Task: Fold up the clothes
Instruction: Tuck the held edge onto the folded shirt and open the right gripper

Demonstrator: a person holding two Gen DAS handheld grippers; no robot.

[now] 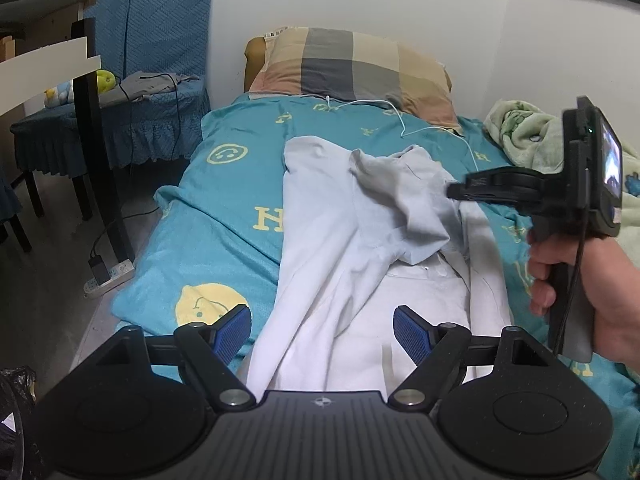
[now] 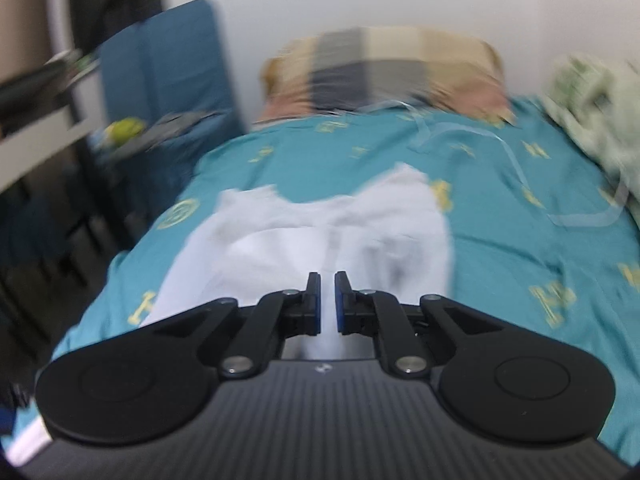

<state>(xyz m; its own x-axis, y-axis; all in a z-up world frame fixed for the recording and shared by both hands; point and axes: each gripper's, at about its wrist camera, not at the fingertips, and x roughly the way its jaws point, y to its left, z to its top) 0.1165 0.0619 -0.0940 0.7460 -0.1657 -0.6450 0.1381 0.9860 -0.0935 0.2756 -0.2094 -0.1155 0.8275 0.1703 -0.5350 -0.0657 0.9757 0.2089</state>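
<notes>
A white garment [image 1: 340, 248] lies lengthwise on the teal bed cover [image 1: 224, 208]. My right gripper [image 1: 452, 191] is shut on the garment's right sleeve and holds it lifted and folded over the middle. In the blurred right wrist view its jaws [image 2: 328, 300] are nearly closed with white cloth [image 2: 320, 236] pinched between them. My left gripper [image 1: 322, 328] is open and empty, hovering over the garment's lower part, its blue pads on either side of the cloth.
A plaid pillow [image 1: 352, 68] lies at the bed's head, with a white cable [image 1: 404, 120] in front of it. A green blanket [image 1: 528, 136] is bunched at the right. Blue chairs [image 1: 152, 80] and a table stand left; a power strip [image 1: 108, 276] lies on the floor.
</notes>
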